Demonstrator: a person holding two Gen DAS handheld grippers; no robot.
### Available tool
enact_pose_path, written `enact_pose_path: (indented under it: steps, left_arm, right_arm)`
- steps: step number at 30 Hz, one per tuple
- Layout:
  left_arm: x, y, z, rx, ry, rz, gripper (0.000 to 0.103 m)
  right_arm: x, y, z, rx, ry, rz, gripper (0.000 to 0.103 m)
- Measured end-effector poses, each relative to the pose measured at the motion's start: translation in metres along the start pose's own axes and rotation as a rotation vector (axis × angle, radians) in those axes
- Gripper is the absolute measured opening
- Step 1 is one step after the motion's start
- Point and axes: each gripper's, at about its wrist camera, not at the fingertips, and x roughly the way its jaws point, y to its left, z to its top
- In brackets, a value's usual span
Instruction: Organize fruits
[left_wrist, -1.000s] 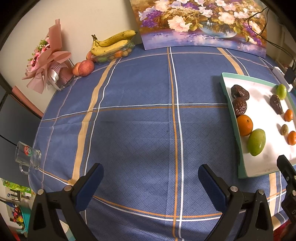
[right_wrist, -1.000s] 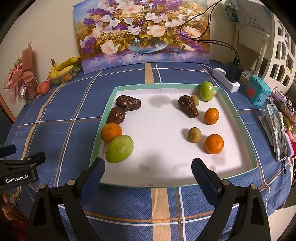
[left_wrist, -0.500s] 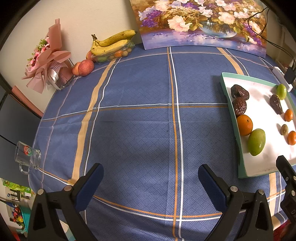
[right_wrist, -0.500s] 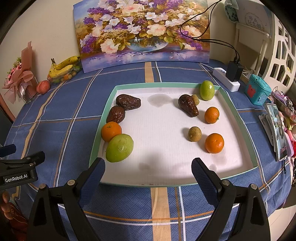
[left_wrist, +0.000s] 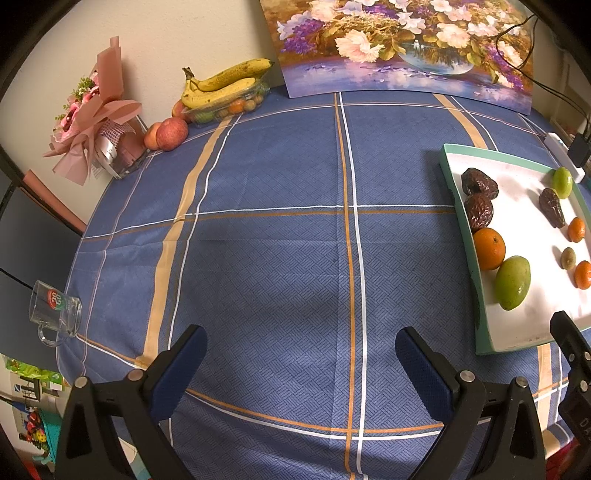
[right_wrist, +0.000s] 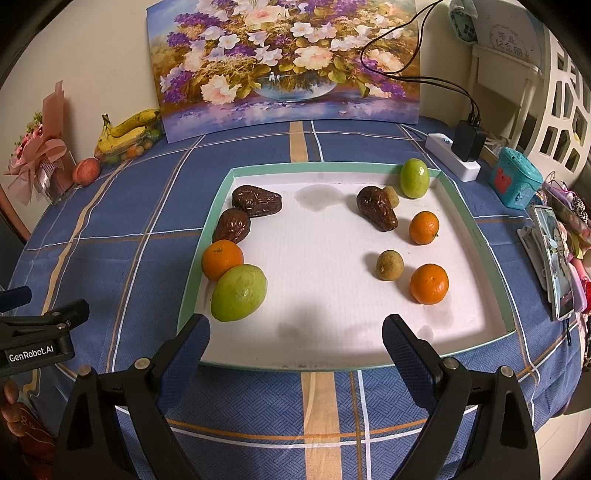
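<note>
A white tray with a green rim (right_wrist: 476, 236) (left_wrist: 452, 182) lies on the blue checked tablecloth. Along its left side sit two brown dates (right_wrist: 256, 200) (right_wrist: 232, 226), an orange (right_wrist: 222, 259) and a large green fruit (right_wrist: 239, 292). On its right side are a third date (right_wrist: 377, 213), a green lime (right_wrist: 414, 178), two small oranges (right_wrist: 424, 228) (right_wrist: 429, 283) and a small brownish fruit (right_wrist: 389, 264). My right gripper (right_wrist: 295, 343) is open at the tray's near edge, empty. My left gripper (left_wrist: 301, 354) is open over bare cloth, left of the tray.
At the back left stand bananas on a plastic box of small fruit (left_wrist: 223, 86), apples (left_wrist: 171, 129) and a pink bouquet (left_wrist: 94, 118). A flower painting (right_wrist: 284, 62) leans on the wall. A glass mug (left_wrist: 55, 312) sits at the left edge. A power strip (right_wrist: 452, 157) and phone (right_wrist: 556, 258) lie right.
Both views have shifted only slightly; the tray sits a little lower and nearer in the right wrist view. Both grippers stay open and no fruit has moved.
</note>
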Motion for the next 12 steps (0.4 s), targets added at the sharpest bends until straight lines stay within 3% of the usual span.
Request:
enact_pose_path:
  steps: [12]
  left_arm:
    - [-0.0066,0.0009,-0.0028,0.001,-0.028,-0.007,0.103]
  right_arm:
    - [0.0021,-0.0014,-0.0012,-0.002,0.009,-0.001,0.095]
